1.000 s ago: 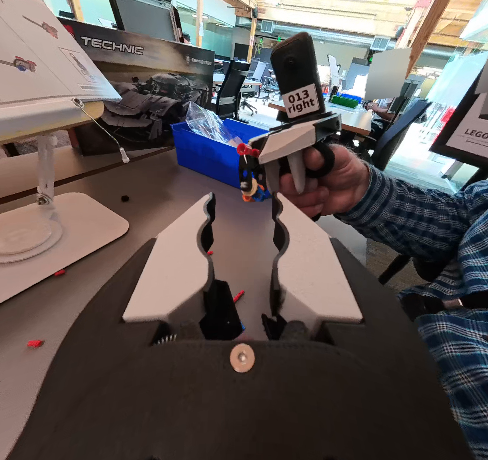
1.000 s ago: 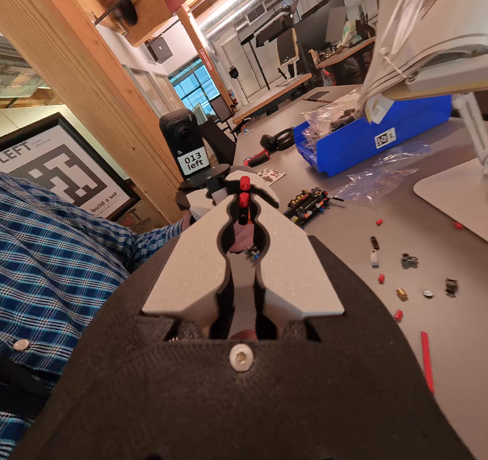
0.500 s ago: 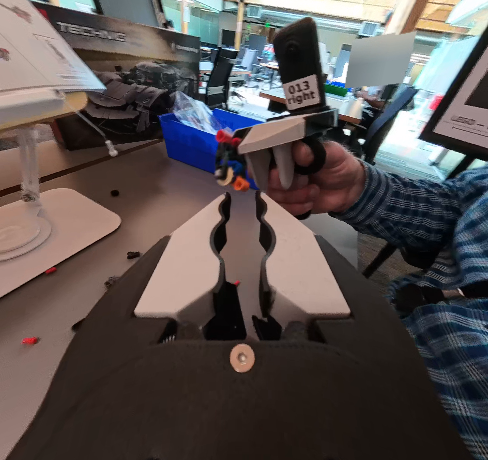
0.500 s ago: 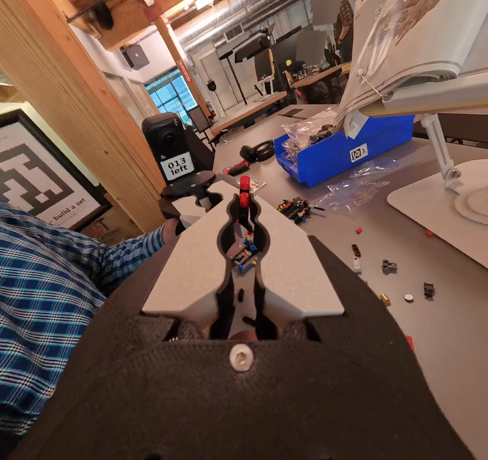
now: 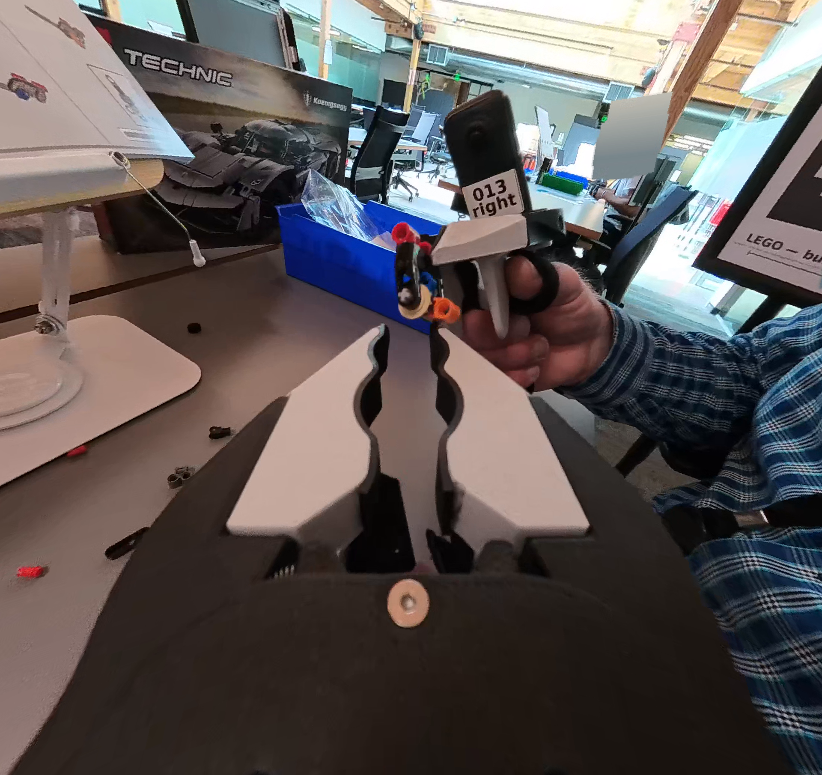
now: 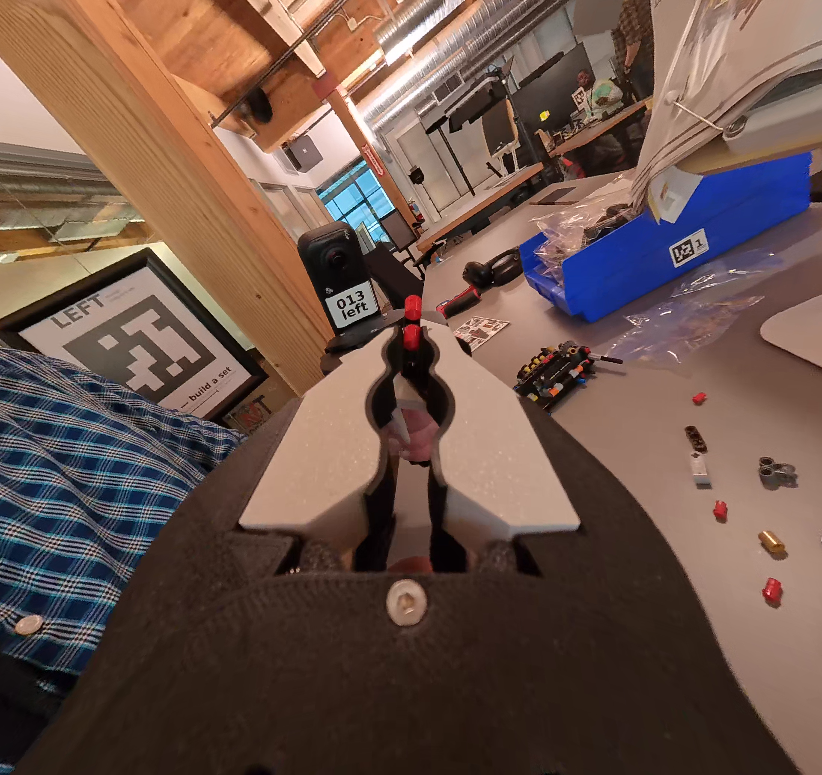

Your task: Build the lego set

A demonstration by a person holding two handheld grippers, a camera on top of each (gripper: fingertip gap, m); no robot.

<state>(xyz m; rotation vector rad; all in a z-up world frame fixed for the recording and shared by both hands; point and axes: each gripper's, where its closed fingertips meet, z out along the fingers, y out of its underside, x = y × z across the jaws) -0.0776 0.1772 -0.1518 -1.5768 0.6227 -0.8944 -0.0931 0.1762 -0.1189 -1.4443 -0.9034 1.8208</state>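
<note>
The grey matte tabletop (image 6: 645, 406) runs back through an open workshop of pale timber posts, exposed beams and silver ducting, with other desks and black office chairs well behind it. On the table sits a glossy blue plastic bin (image 5: 338, 260) stuffed with crinkled clear bags, and just behind it leans the dark cardboard box of the set (image 5: 249, 131), printed with a black car. A white metal stand with a rounded flat base (image 5: 102, 380) props up an open instruction booklet (image 5: 66, 86) at the table's left end. Small loose pieces lie scattered across the surface: red pins (image 6: 719, 510), a brass-coloured sleeve (image 6: 771, 543), a grey double-ringed connector (image 6: 776, 471), and a larger black, multi-coloured sub-assembly (image 6: 556, 373) lying flat beside a limp clear bag. The right gripper (image 6: 411, 340), with grainy white angular fingers edged in wavy black rubber, is clenched on a small lego assembly (image 5: 416, 273), a black beam with red pins on top and a tan disc, blue bits and an orange connector below; it is held up off the table in front of the blue bin by a hand (image 5: 547, 335) in a blue plaid sleeve. The left gripper (image 5: 409, 335) is released, its fingers parted with bare table showing between them, and its tips sit just below the held assembly without touching it.
</note>
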